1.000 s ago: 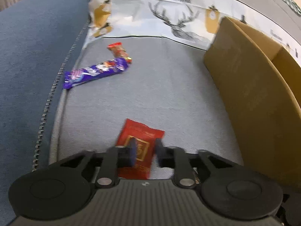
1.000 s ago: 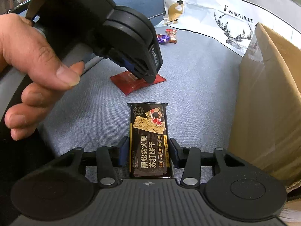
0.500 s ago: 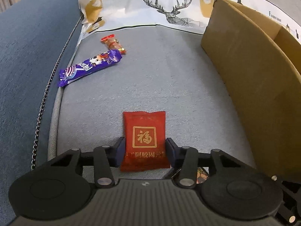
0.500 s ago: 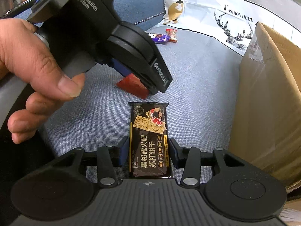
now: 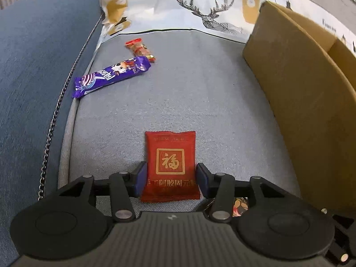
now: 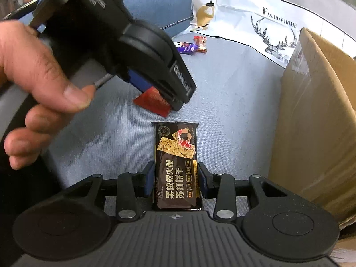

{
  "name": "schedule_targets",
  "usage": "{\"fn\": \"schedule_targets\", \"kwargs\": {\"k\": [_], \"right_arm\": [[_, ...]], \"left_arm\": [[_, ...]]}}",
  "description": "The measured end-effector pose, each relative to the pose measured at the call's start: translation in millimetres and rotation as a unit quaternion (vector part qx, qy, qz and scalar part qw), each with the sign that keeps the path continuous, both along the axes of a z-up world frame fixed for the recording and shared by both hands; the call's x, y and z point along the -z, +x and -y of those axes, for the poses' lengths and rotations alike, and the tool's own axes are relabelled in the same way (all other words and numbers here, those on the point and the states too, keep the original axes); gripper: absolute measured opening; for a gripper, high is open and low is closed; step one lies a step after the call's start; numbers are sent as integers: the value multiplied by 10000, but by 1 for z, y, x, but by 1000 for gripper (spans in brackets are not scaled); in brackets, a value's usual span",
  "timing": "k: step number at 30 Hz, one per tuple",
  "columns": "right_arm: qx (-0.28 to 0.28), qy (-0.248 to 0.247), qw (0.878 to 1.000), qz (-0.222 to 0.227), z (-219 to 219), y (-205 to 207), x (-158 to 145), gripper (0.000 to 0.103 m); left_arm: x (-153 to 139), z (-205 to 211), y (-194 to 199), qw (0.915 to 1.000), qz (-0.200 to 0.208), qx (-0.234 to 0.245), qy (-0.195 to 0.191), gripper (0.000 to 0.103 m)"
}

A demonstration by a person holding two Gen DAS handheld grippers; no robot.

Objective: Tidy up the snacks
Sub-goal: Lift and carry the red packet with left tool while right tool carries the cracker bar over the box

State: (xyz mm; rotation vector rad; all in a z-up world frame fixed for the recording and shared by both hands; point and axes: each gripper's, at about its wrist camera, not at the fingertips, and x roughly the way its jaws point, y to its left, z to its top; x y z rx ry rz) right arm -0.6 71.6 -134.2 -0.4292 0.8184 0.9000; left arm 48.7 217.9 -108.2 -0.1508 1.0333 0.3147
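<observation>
My left gripper is shut on a red snack packet with a gold emblem and holds it just above the grey cushion. The red packet also shows in the right wrist view, tilted up under the left gripper's body. My right gripper is shut on a dark cracker packet with Chinese writing. A purple snack bar and a small red-orange candy lie at the far left of the cushion.
An open cardboard box stands to the right of both grippers, and shows in the right wrist view too. A blue sofa arm rises on the left. A white deer-print cloth covers the back.
My left gripper has closed on the red packet and lifted its near end off the cushion. The right gripper holds still on the cracker packet.
</observation>
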Motion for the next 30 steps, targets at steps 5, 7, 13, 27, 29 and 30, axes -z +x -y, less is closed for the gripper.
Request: {"fn": "schedule_targets", "kwargs": {"k": [5, 7, 13, 27, 29, 30], "right_arm": [[-2, -3, 10000, 9, 0, -1, 0, 41], [-3, 0, 10000, 18, 0, -1, 0, 41], [17, 162, 9997, 194, 0, -1, -6, 41], [28, 499, 9967, 635, 17, -26, -23, 41], [9, 550, 9960, 699, 21, -31, -26, 41], [0, 585, 9956, 734, 23, -34, -29, 41]], "left_arm": [[1, 1, -1, 10000, 16, 28, 16, 50], [0, 0, -2, 10000, 45, 22, 12, 49], [-11, -1, -8, 9992, 404, -43, -29, 49], [-39, -5, -32, 9936, 1110, -181, -128, 49], [-43, -6, -36, 9924, 1206, -194, -133, 49], [-45, -6, -37, 9919, 1248, -206, -132, 49]]}}
